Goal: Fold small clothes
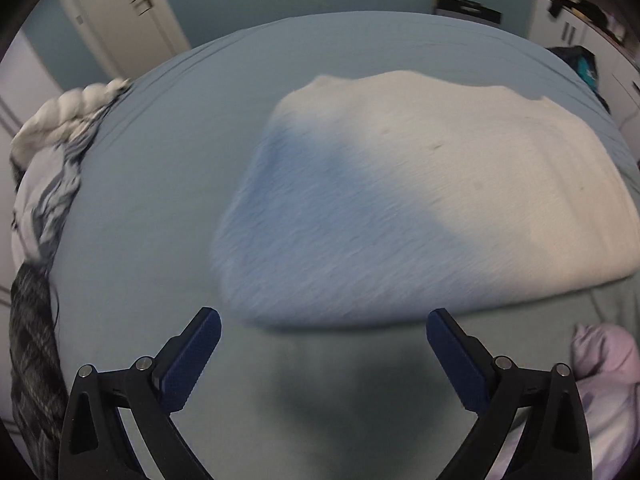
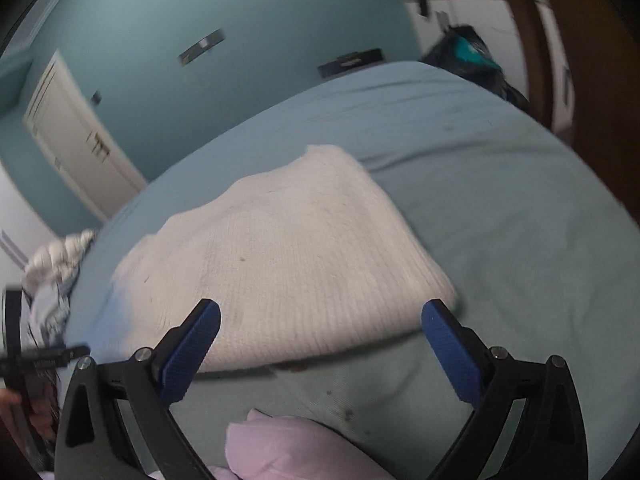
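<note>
Bed w/ blue-grey sheet [image 1: 160,184]: folded cream knit sweater [image 1: 420,200] in middle, pink garment [image 1: 604,360] at near edge, grey/white clothes pile [image 1: 44,184] on left.

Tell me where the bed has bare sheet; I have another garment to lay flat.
Bare sheet lies between the cream knit and the grey-white pile, and beyond the knit. The near edge is crowded by the pink garment.

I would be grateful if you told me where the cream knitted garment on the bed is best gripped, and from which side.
Probably the near folded edge of the cream knitted garment, approached from the near side: it lies flat, and that thick edge faces the open right gripper.
</note>
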### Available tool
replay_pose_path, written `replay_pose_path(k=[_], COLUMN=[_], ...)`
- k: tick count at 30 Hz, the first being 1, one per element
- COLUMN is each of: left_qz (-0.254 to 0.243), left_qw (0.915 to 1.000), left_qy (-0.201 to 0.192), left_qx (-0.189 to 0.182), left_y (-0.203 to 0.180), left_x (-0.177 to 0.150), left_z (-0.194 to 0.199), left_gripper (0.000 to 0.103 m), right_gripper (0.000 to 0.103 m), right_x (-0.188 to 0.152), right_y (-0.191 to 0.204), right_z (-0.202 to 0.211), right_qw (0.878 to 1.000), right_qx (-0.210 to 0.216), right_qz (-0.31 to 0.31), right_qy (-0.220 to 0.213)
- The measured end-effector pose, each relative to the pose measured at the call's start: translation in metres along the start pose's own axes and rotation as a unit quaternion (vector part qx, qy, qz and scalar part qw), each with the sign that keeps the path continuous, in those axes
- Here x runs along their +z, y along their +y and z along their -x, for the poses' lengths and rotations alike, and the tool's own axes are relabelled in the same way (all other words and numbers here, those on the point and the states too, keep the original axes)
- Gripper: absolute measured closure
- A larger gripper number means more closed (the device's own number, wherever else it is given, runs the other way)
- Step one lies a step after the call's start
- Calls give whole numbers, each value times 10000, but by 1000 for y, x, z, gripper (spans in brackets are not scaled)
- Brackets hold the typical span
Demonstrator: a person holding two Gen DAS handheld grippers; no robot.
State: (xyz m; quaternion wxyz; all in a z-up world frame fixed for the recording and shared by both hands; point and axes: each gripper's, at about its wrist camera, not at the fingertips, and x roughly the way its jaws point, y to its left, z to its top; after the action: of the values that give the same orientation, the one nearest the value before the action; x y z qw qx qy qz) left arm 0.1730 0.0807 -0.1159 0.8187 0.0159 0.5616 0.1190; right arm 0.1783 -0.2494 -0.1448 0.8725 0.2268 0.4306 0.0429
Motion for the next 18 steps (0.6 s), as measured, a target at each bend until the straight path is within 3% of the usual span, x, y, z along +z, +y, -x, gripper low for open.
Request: replay_pose_path(k=[4,9,10,13,15,18], left_qz=[388,1006,1024,1060,1134,1321], left_qw=[9992,9944,9942,9941,9934,9906], left_qy=[81,287,304,234,189,260], left_qx=[34,-171,-150,40,-9,-250], left_y=[35,61,61,60,56,63], left_x=[-42,-40,-40,-32,-30,-28], left_z=[-35,-65,-57,-60,-56,-61], left_gripper=[0,0,0,0,0,0], right_gripper=[4,4,7,33,34,34], right_x=[-11,-29,-32,-38,-39,-32], right_y=[-40,-70,-73,-74,-69,-62], right_z=[-22,-23,-25,-27,-32,-39], right_qw=[9932,9714,9679,9561,9486,9398], right_qx=[425,904,945,1223,1348,1560], right_qz=[-1013,-2110,-2242,-2543,-2691,-2900], right_qy=[388,603,636,791,979,916])
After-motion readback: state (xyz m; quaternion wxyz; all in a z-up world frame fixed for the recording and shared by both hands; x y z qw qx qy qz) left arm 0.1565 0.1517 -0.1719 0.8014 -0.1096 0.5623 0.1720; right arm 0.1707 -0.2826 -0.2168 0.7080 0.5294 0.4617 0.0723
